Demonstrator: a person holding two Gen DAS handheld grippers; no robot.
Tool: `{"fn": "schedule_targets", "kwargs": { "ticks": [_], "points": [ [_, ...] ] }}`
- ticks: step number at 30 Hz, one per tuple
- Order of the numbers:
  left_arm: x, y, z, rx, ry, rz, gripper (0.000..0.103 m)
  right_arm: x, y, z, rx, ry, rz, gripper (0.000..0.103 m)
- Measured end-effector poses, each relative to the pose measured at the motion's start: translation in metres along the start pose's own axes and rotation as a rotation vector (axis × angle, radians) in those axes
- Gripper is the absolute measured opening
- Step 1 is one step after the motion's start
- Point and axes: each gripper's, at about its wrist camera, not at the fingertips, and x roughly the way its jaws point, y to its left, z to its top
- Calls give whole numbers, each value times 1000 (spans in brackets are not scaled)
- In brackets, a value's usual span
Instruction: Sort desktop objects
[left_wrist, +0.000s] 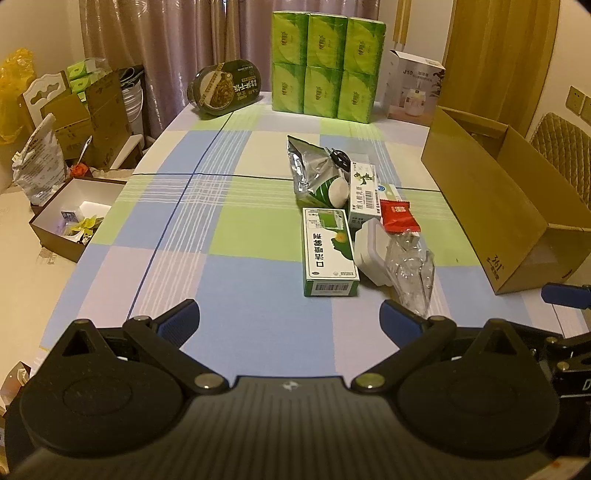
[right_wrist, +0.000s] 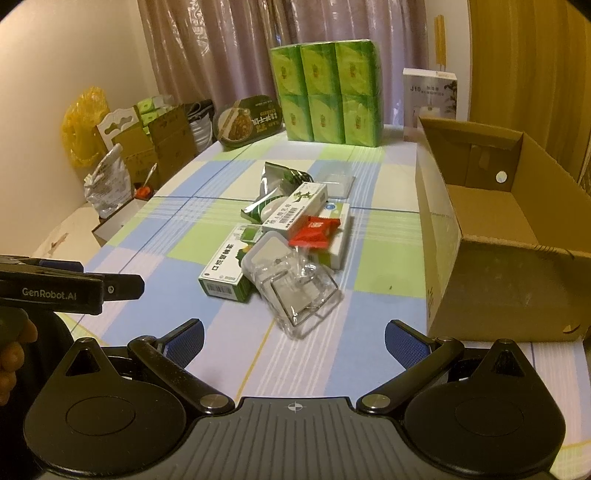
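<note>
Desktop objects lie heaped in a small pile near the middle of my checked tablecloth, just left of an open cardboard box standing at the right edge. Nearest me in the pile I see a green and white medicine box, and touching its right side a white plastic case with crumpled clear packaging over it. A red sachet rests on top, beside a long white carton. Farther back lies a silver foil pouch with a white round lid against it.

My left gripper hangs above the near cloth with its fingers spread wide, nothing between them. My right gripper does likewise, fingers wide apart and empty, close to the clear packaging. At the far end stand a green tissue pack, a dark oval food tub and a white appliance box.
</note>
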Motion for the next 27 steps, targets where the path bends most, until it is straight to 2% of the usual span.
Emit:
{"fn": "schedule_targets", "kwargs": {
  "ticks": [20, 22, 27],
  "points": [
    [3, -5, -1, 16, 21, 1, 102, 2, -6, -3, 29, 9, 1, 101],
    [3, -5, -2, 18, 22, 1, 102, 3, -7, -4, 72, 0, -49, 101],
    [5, -7, -2, 22, 28, 0, 102, 5, -8, -6, 76, 7, -50, 101]
  ]
}}
